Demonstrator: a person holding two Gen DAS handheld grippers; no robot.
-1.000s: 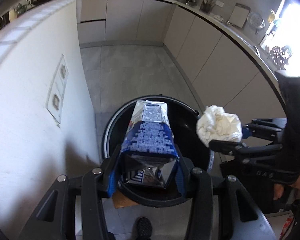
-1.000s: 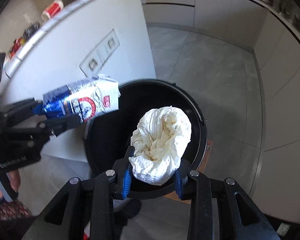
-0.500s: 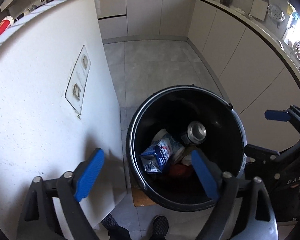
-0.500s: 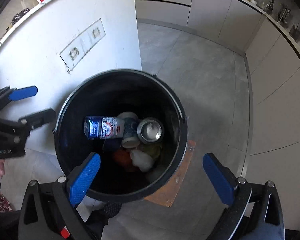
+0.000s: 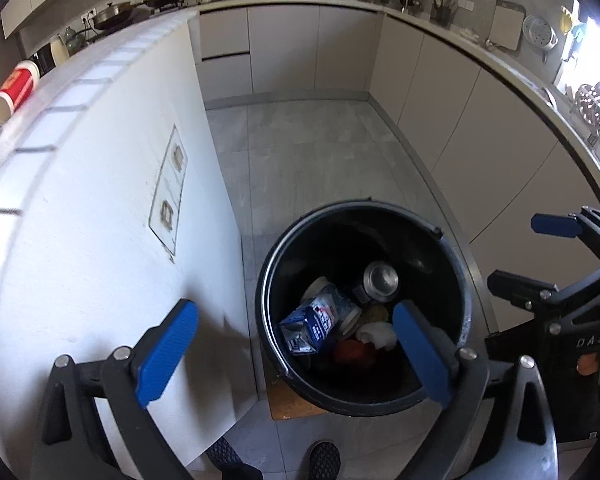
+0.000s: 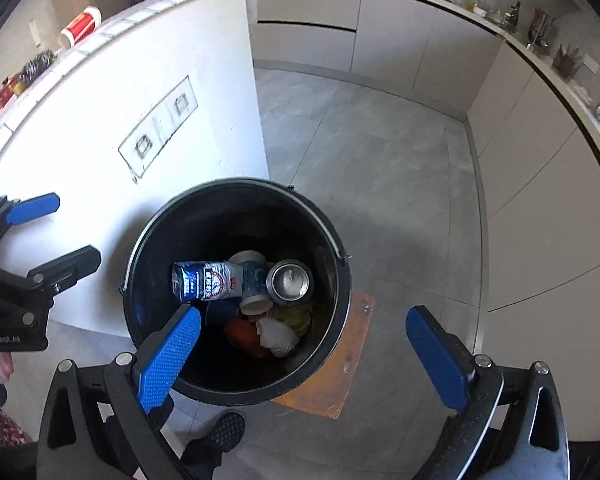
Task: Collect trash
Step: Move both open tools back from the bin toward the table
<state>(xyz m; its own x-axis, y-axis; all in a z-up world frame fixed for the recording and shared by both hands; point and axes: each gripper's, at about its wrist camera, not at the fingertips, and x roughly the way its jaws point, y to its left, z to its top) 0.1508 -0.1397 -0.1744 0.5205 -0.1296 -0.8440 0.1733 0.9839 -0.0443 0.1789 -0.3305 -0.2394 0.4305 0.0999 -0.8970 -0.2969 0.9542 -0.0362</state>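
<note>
A black round bin (image 5: 466, 304) (image 6: 336, 248) stands on the floor beside a white counter wall. Inside lie a blue and white carton (image 5: 314, 322) (image 6: 206, 280), a metal can (image 5: 380, 276) (image 6: 290, 282), a paper cup (image 6: 252, 276), a crumpled white tissue (image 5: 374, 334) (image 6: 276, 334) and something red (image 5: 352, 354). My left gripper (image 5: 296, 348) is open and empty above the bin's near left side. My right gripper (image 6: 304, 356) is open and empty above the bin's near side. Each gripper shows at the edge of the other's view.
The white counter wall (image 5: 100, 220) with two sockets stands close on the left; a red and white cup (image 5: 14, 90) lies on its top. A brown board (image 6: 340, 364) lies under the bin. Beige cabinets (image 5: 480, 128) line the right and back. Grey tiled floor (image 5: 300, 160) stretches beyond. A shoe (image 6: 224, 430) is below.
Both grippers have opened. The carton and the white tissue have dropped into the bin. Both grippers have then risen a little above the bin.
</note>
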